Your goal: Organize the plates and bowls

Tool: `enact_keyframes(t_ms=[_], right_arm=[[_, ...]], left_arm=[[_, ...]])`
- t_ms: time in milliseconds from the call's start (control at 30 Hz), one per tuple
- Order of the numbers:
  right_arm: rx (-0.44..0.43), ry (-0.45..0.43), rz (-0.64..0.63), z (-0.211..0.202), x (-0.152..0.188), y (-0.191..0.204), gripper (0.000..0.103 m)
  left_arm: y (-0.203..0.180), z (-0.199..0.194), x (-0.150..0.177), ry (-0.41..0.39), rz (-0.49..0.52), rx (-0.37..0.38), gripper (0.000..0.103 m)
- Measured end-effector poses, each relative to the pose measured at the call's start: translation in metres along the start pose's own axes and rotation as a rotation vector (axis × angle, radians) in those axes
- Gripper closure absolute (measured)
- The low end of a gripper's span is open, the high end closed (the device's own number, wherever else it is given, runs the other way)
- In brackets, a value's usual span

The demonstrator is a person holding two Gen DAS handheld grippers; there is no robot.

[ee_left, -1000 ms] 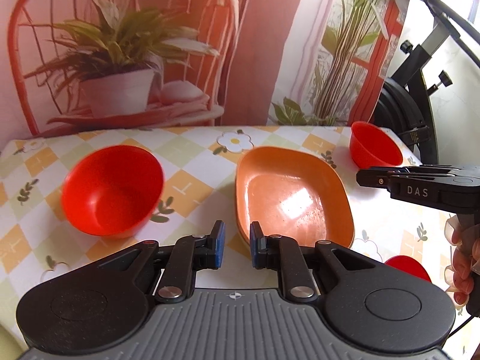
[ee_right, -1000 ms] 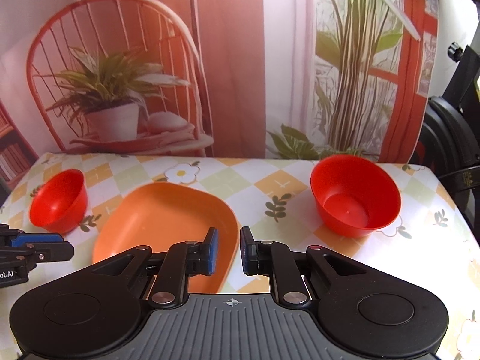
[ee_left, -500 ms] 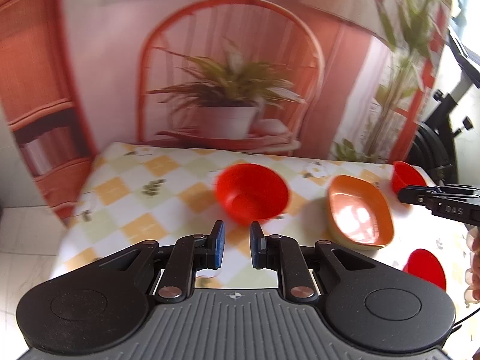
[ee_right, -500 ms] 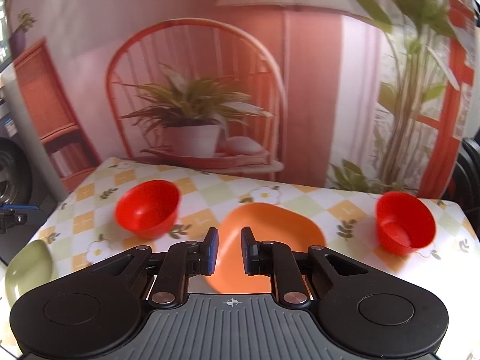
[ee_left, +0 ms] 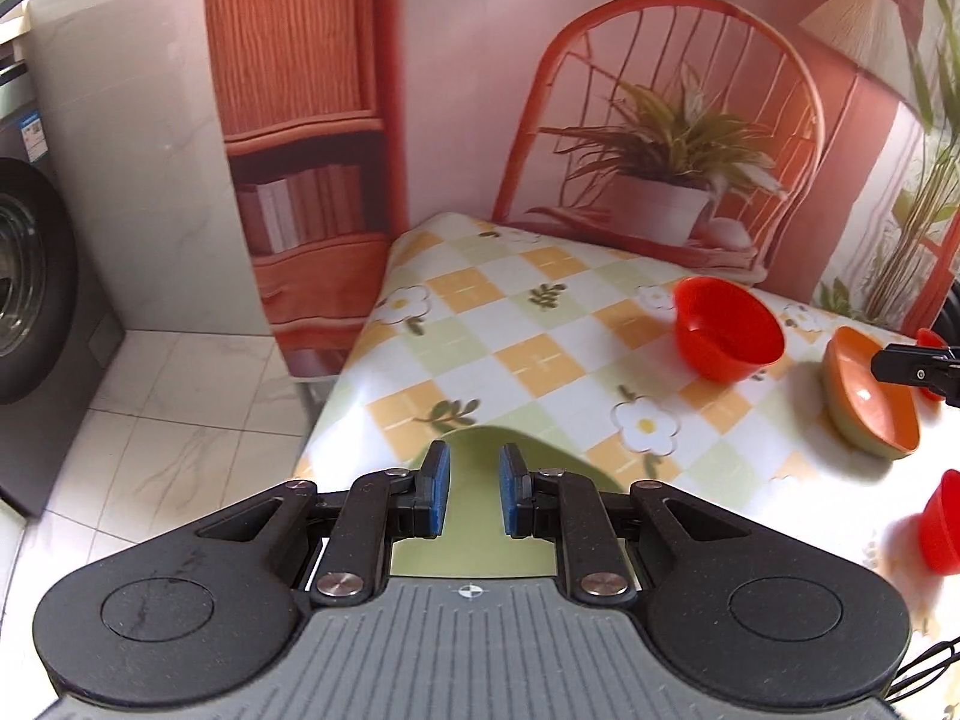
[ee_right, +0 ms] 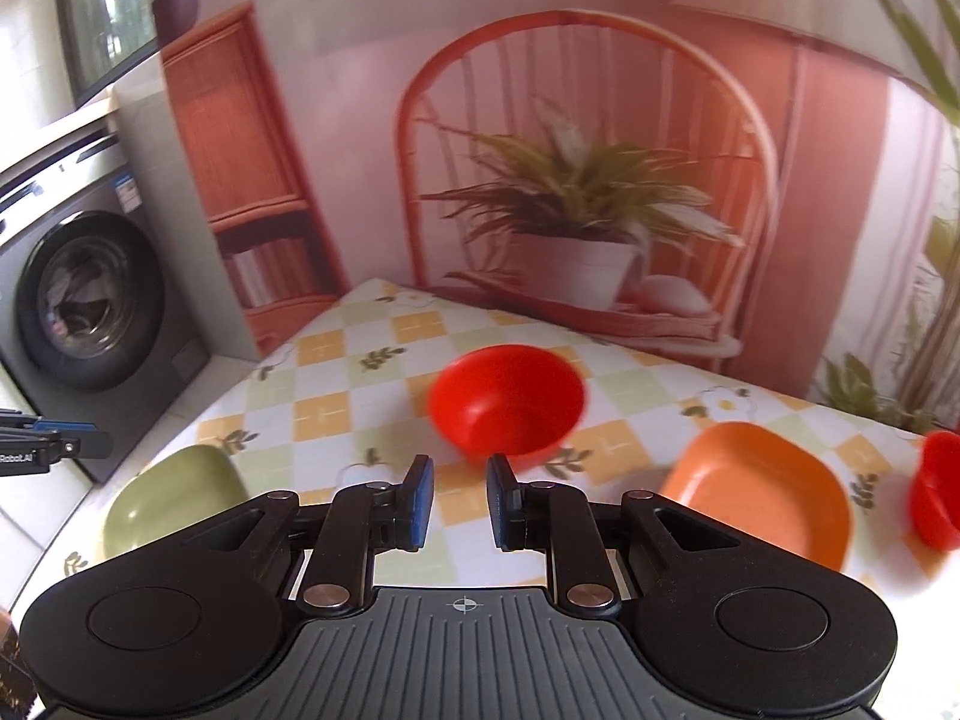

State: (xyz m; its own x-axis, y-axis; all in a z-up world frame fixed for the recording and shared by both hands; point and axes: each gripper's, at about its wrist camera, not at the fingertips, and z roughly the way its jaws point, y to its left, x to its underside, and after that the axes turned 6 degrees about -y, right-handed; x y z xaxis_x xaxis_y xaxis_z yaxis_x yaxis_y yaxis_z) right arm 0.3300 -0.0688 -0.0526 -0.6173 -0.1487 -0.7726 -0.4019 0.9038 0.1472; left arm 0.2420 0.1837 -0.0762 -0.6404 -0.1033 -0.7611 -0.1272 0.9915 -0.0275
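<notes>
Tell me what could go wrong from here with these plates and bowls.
The green plate lies at the table's near corner; a clumsy grab by the open left gripper above it could push it off onto the tiled floor. The right gripper, also open, points at the red bowl, which looks light and might slide or tip when pinched.

A printed backdrop stands behind the table, picturing a red chair with a potted plant, a bookshelf and a lamp. A checked, flowered cloth covers the table. The floor is pale marbled tile. A washer stands at the left against a light wall.
</notes>
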Motion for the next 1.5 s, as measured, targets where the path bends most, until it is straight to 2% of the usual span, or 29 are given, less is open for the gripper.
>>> enact_keyframes(t_ms=[167, 333, 367, 433, 567, 767, 900, 1100, 1200, 1367, 1433, 1500], right_arm=[[-0.091, 0.038, -0.023, 0.032, 0.006, 0.037, 0.084], [-0.138, 0.104, -0.076, 0.067, 0.015, 0.074, 0.082], [-0.143, 0.11, -0.088, 0.072, 0.016, 0.08, 0.081], [-0.152, 0.116, -0.106, 0.081, 0.018, 0.09, 0.08], [-0.169, 0.131, -0.122, 0.094, 0.02, 0.104, 0.078], [-0.158, 0.163, -0.155, 0.105, 0.031, 0.116, 0.076], [-0.114, 0.172, -0.148, 0.11, 0.038, 0.118, 0.076], [-0.123, 0.187, -0.154, 0.114, 0.045, 0.122, 0.077], [-0.127, 0.189, -0.148, 0.115, 0.047, 0.124, 0.079], [-0.13, 0.196, -0.136, 0.114, 0.054, 0.125, 0.09], [-0.134, 0.198, -0.128, 0.113, 0.057, 0.124, 0.092], [-0.138, 0.196, -0.119, 0.111, 0.058, 0.123, 0.094]], left_arm=[[0.016, 0.005, 0.018, 0.032, -0.016, -0.029, 0.084], [0.031, 0.011, 0.032, 0.039, -0.058, -0.044, 0.084], [0.034, 0.012, 0.034, 0.04, -0.062, -0.045, 0.083], [0.039, 0.014, 0.039, 0.041, -0.068, -0.051, 0.075], [0.049, 0.017, 0.045, 0.035, -0.087, -0.057, 0.072], [0.057, 0.022, 0.051, 0.021, -0.107, -0.056, 0.072], [0.057, 0.03, 0.055, 0.027, -0.117, -0.055, 0.072], [0.054, 0.039, 0.06, 0.032, -0.128, -0.041, 0.072], [0.052, 0.042, 0.063, 0.041, -0.127, -0.034, 0.072], [0.051, 0.043, 0.068, 0.049, -0.144, -0.044, 0.073], [0.053, 0.044, 0.07, 0.053, -0.159, -0.041, 0.083], [0.052, 0.044, 0.072, 0.061, -0.156, -0.043, 0.087]])
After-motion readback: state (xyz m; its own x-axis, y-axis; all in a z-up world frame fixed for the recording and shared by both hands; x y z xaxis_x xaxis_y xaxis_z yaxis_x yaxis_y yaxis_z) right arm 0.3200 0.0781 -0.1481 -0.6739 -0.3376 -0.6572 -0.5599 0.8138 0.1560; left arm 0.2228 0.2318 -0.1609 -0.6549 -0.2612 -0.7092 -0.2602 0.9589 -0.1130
